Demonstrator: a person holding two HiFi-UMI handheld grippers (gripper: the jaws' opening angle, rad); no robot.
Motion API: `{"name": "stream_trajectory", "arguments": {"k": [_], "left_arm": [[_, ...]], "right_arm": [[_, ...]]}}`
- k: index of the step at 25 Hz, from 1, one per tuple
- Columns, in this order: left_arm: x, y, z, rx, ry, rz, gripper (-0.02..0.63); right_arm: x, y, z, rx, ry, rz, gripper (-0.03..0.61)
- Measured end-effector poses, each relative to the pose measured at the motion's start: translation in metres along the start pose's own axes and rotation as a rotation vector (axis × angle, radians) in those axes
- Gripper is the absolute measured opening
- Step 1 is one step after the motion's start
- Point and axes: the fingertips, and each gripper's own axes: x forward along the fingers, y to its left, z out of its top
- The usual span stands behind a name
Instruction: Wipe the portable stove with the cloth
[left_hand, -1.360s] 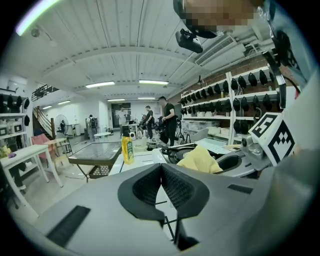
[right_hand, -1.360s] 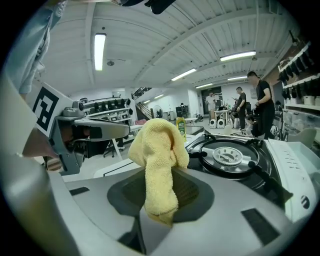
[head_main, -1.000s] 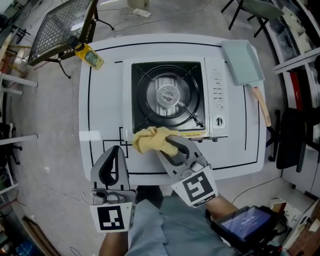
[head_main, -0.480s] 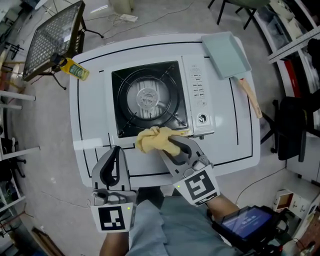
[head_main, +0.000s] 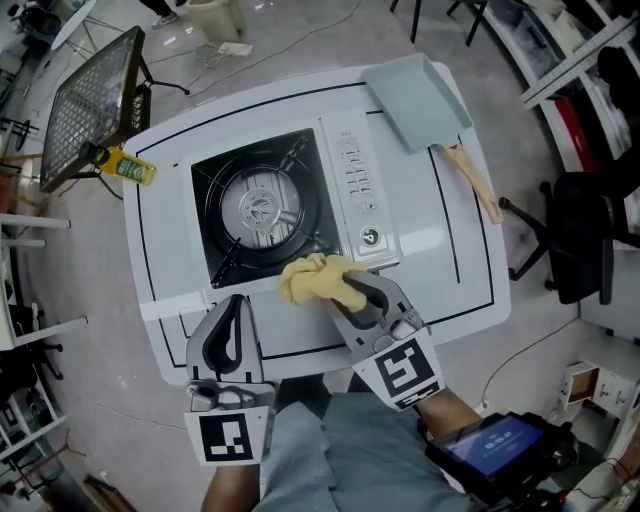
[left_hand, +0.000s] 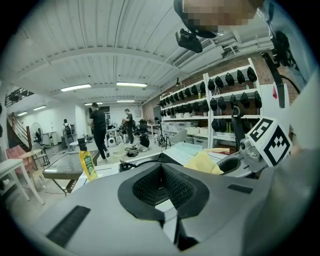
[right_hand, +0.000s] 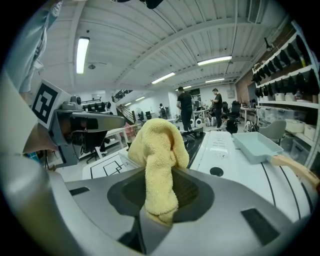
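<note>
Head view is showing my right gripper (head_main: 347, 291) pinching the yellow cloth (head_main: 310, 277) at the front edge of the portable stove (head_main: 262, 205), near its knob (head_main: 370, 237). Right gripper view is showing those jaws clamped on a fold. My left gripper (head_main: 233, 302) is hovering beside it over the white table (head_main: 452, 262), jaws closed together and empty.

White portable stove (head_main: 290, 205) with black burner tray ahead of the right gripper (head_main: 345, 290), yellow terry cloth (head_main: 312, 278) bunched between, bare white tabletop (head_main: 455, 255) open rightward, pale green plastic dustpan (head_main: 415, 98) far ahead-right, left gripper (head_main: 230, 300) just leftward.
</note>
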Motion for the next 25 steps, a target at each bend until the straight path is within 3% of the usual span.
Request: {"name": "stream_trajectory", "arguments": {"k": [8, 11, 14, 20, 25], "left_arm": [[0.017, -0.044, 0.013, 0.031, -0.01, -0.058, 0.018], [0.025, -0.063, 0.021, 0.048, -0.007, -0.089, 0.018], [0.03, -0.079, 0.032, 0.049, -0.048, -0.104, 0.018], [0.026, -0.103, 0.074, 0.06, -0.137, -0.116, 0.018], [0.015, -0.108, 0.107, 0.077, -0.203, -0.08, 0.018]], "right_arm": [[-0.033, -0.034, -0.013, 0.009, -0.014, -0.047, 0.124], [-0.051, -0.052, -0.018, 0.058, -0.007, -0.082, 0.124], [-0.07, -0.075, -0.018, 0.056, -0.024, -0.124, 0.124], [-0.106, -0.103, 0.017, 0.035, -0.089, -0.181, 0.124], [-0.123, -0.108, 0.064, -0.014, -0.168, -0.168, 0.124]]}}
